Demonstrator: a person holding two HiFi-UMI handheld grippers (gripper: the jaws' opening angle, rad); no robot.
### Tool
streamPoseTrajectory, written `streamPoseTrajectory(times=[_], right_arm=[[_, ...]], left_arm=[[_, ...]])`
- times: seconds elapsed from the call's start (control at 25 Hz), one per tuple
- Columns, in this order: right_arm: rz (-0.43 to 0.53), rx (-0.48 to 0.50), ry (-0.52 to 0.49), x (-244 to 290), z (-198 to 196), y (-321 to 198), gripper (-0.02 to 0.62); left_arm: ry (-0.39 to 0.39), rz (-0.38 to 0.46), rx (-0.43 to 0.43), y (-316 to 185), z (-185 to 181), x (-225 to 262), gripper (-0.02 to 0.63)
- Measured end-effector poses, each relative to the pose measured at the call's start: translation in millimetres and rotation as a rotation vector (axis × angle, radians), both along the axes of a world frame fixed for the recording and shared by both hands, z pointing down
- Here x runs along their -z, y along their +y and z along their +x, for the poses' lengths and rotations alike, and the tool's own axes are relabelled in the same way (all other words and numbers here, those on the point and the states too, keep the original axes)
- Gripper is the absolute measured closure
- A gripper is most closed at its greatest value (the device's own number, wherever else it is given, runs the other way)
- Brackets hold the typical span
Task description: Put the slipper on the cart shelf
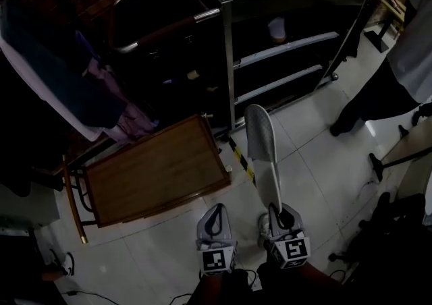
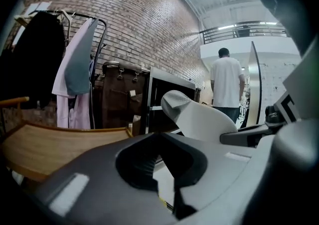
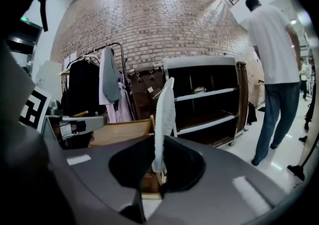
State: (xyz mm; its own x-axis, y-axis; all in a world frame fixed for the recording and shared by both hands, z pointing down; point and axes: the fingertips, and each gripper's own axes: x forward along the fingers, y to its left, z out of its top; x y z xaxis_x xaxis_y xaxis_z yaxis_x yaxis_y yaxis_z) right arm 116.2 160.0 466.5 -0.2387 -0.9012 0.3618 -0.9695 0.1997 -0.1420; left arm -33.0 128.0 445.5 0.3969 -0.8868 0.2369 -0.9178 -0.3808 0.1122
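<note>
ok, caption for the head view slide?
Right gripper holds a white slipper by the heel, toe pointing at the black cart; left gripper empty.

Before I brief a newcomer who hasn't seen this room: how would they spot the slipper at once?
Find the black cart with shelves. In front of it, beside a brown wooden table, the right hand-held gripper pinches the slipper by one end. It is the only long, flat, pale grey thing, pointing at the cart.
</note>
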Motion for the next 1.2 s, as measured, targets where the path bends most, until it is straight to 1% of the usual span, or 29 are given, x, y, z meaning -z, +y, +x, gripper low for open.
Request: streamPoseTrajectory(times=[0.12,0.24,0.36,0.52,0.6,0.84,1.08,1.2], right_arm=[[0.065,0.008,0.012,29.4,1.4,-11.5,0.557],[0.097,0.009,0.015,45.1,7.0,-14.5,0.555],[0.138,0.023,0.035,65.3,13.2,-19.7,0.555],[0.165,0.029,0.046,83.2,24.0,-26.9,0.555],[0.18,0.033,0.053,91.2,30.0,-31.7,0.555],[0.207,0.068,0.067,96.2,45.9,-43.4,0.555],[0.186,0.09,0.044,85.4,67.9,-56.5,0.555],[0.193,0.115,0.057,89.0,78.2,-65.3,0.555]], left_arm=[[0.026,0.016,0.017,-9.6,6.4,26.8,0.589],[0.045,0.029,0.032,-13.6,14.0,49.3,0.589],[0.051,0.064,0.029,-19.2,26.0,70.4,0.59],[0.047,0.077,0.026,-24.7,41.7,81.7,0.59],[0.051,0.097,0.02,-29.7,51.1,89.8,0.591],[0.033,0.125,0.022,-41.5,74.1,99.0,0.59],[0.022,0.129,0.045,-52.4,97.2,99.0,0.591],[0.014,0.137,0.07,-59.2,106.7,101.2,0.591]])
